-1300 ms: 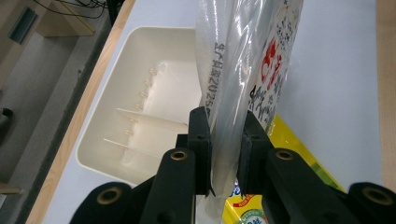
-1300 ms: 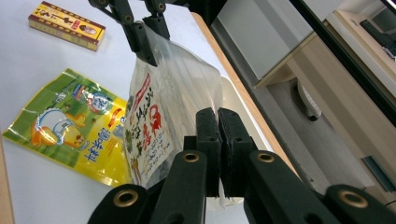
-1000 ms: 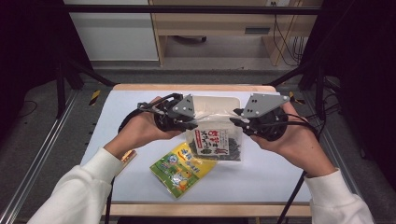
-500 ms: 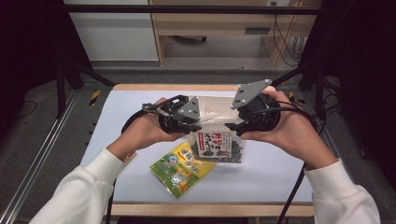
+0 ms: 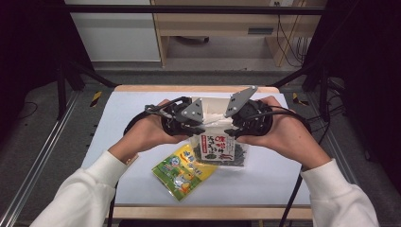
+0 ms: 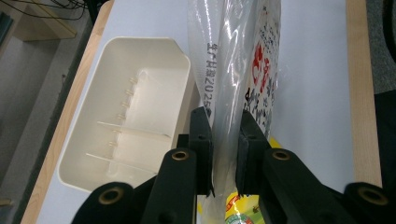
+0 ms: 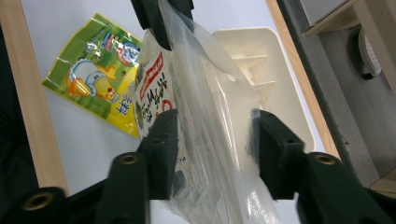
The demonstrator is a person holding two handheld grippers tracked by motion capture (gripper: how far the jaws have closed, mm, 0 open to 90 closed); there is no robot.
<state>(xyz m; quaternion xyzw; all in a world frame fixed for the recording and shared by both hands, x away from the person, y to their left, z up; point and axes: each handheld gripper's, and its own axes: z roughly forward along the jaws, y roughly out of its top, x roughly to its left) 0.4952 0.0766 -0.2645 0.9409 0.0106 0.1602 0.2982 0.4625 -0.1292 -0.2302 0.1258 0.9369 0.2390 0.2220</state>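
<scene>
The left gripper (image 6: 223,161) is clenching the clear top edge of the seaweed bag (image 6: 243,88), jaws pinched tight on the film, and the bag is hanging up off the table between the two hands. The right gripper (image 7: 212,154) is standing with its jaws spread wide around the bag's side, film running through the gap, not biting on it. In the high view the left gripper (image 5: 201,126) and right gripper (image 5: 231,128) are sitting close together, near touching, with the bag (image 5: 218,147) dangling below them over the middle of the white table (image 5: 118,113). Just behind the bag the cream tray (image 6: 126,112) is sitting near the far wooden edge, its near wall just beside the bag. The yellow-green packet (image 5: 183,171) is lying flat toward the near edge, its corner tucked under the bag's lower end. Bare table is opening out to the left and right of the hands, and a strip is running along the front edge.
</scene>
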